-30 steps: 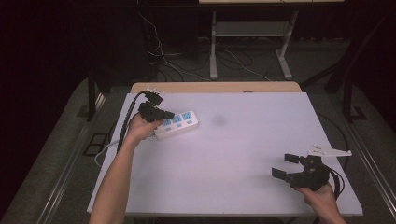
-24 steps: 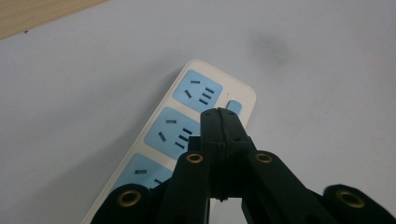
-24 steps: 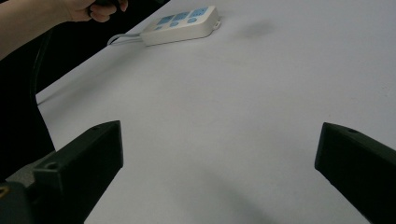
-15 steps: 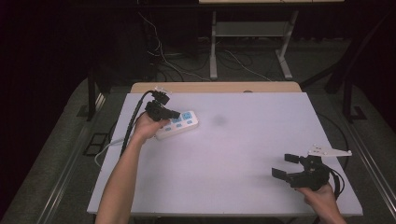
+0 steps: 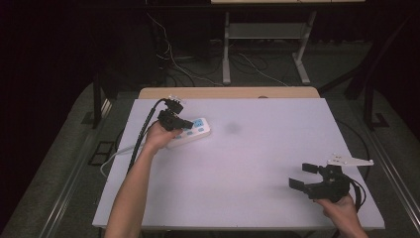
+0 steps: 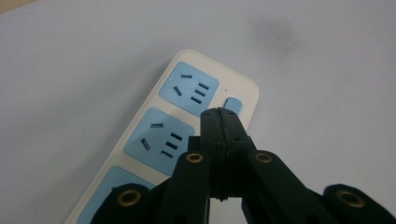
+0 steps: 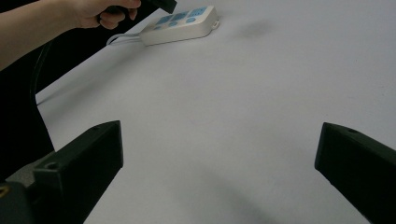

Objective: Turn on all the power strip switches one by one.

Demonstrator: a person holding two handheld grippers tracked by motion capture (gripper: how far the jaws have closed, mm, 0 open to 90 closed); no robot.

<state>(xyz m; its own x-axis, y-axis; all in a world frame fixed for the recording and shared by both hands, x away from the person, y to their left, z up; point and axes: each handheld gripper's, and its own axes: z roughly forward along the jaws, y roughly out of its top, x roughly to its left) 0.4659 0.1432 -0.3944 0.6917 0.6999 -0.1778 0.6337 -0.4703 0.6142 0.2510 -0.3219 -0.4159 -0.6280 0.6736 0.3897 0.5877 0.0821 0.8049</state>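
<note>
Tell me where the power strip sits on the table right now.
In the high view the power strip lies on the white table in its far left part, directly under the closed left tool; the right tool is far off at the near right corner.

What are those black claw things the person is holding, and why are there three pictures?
Those black claws are grippers, tools a person squeezes by hand. One picture comes from a camera high above the white table. The other two come from little cameras riding on each gripper, looking along its claws.

On the table lies a white power strip with blue sockets, its cord trailing off the left edge.

The left gripper has its claws pressed together with nothing between them. Its tip is just over the strip's small blue button; I cannot tell whether it touches.

The right gripper waits near the table's right corner, claws wide open, holding nothing. In its own picture you see the left hand far off by the strip.
</note>
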